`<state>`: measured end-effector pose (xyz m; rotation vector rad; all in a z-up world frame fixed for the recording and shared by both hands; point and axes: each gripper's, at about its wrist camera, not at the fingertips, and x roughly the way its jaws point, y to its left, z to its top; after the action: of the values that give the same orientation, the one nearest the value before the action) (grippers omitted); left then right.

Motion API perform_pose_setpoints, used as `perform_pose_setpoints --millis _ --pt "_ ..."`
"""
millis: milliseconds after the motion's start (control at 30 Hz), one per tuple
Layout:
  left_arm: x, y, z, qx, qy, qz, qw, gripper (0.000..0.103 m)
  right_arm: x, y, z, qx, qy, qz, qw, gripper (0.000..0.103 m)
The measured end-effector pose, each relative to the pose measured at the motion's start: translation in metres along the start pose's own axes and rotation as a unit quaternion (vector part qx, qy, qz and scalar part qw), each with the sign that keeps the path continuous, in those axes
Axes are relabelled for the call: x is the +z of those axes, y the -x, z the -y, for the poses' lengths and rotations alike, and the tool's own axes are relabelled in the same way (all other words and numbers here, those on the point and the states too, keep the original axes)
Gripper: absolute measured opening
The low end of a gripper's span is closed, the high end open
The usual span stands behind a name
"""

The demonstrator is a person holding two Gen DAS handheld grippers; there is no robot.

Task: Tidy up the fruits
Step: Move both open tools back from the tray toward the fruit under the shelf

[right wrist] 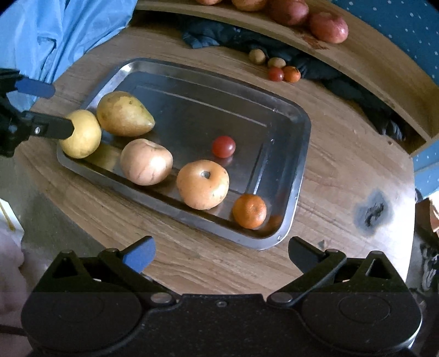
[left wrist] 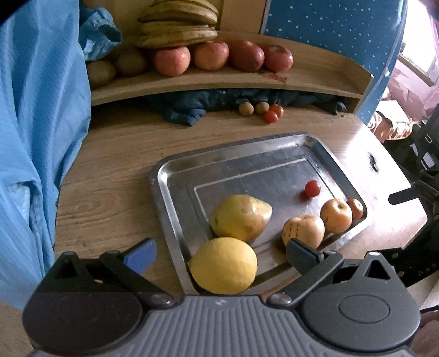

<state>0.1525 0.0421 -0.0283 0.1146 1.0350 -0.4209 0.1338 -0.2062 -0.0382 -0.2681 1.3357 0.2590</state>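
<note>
Fruit lies gathered along the near edge of a metal tray [right wrist: 299, 153] set on a wooden table [right wrist: 343, 170]. From the right wrist view, the row reads left to right: a yellow lemon [right wrist: 82, 134] at the tray's left corner, a pear [right wrist: 123, 114] just behind it and touching or nearly touching it, a pale striped fruit [right wrist: 145, 162], a pale orange apple [right wrist: 203, 184] with its stem pit up, and a small tangerine [right wrist: 249, 211] at the right corner. A cherry tomato [right wrist: 223, 146] sits apart from the row, nearer the tray's middle. The left gripper [left wrist: 219, 252] is spread wide, its fingers to either side of the lemon; whether either pad touches it cannot be told from the left wrist view, and in the right wrist view one dark finger crosses the lemon's left side while the blue pad stands clear of it. The right gripper [right wrist: 219, 252] is likewise spread wide, with nothing between its fingers, above bare table just in front of the tray. Farther back on the table, four small fruits [right wrist: 274, 66], two brownish and two red-orange, lie clustered beside a dark blue cloth [right wrist: 208, 35]. A wooden shelf [left wrist: 219, 79] above them carries a row of red apples [left wrist: 219, 56], two brown round fruits [left wrist: 115, 67] and bananas [left wrist: 178, 24]. Light blue fabric [left wrist: 35, 109] fills the left of the left wrist view.
</note>
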Motion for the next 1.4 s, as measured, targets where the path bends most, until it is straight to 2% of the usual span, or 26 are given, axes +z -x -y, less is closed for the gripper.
perform_pose_setpoints --millis 300,533,667,1000,1400 --pt "0.022 -0.007 -0.008 0.031 0.037 0.022 0.9986 0.103 0.018 -0.002 0.021 0.003 0.041 -0.007 0.999 0.102" --pt "0.044 -0.013 -0.006 0.054 0.043 0.043 0.9967 0.103 0.032 -0.003 0.034 0.011 0.085 -0.007 0.996 0.102" --pt "0.054 -0.019 0.0 0.068 0.046 0.041 0.9958 0.103 0.039 -0.002 0.041 0.017 0.101 -0.005 0.995 0.102" --pt "0.068 -0.038 0.014 0.07 0.059 0.022 0.9956 0.103 0.053 -0.007 0.063 0.042 0.09 0.009 0.995 0.102" --pt "0.099 -0.063 0.031 0.08 0.059 0.013 0.995 0.103 0.078 -0.017 0.099 0.043 0.059 0.056 0.996 0.102"
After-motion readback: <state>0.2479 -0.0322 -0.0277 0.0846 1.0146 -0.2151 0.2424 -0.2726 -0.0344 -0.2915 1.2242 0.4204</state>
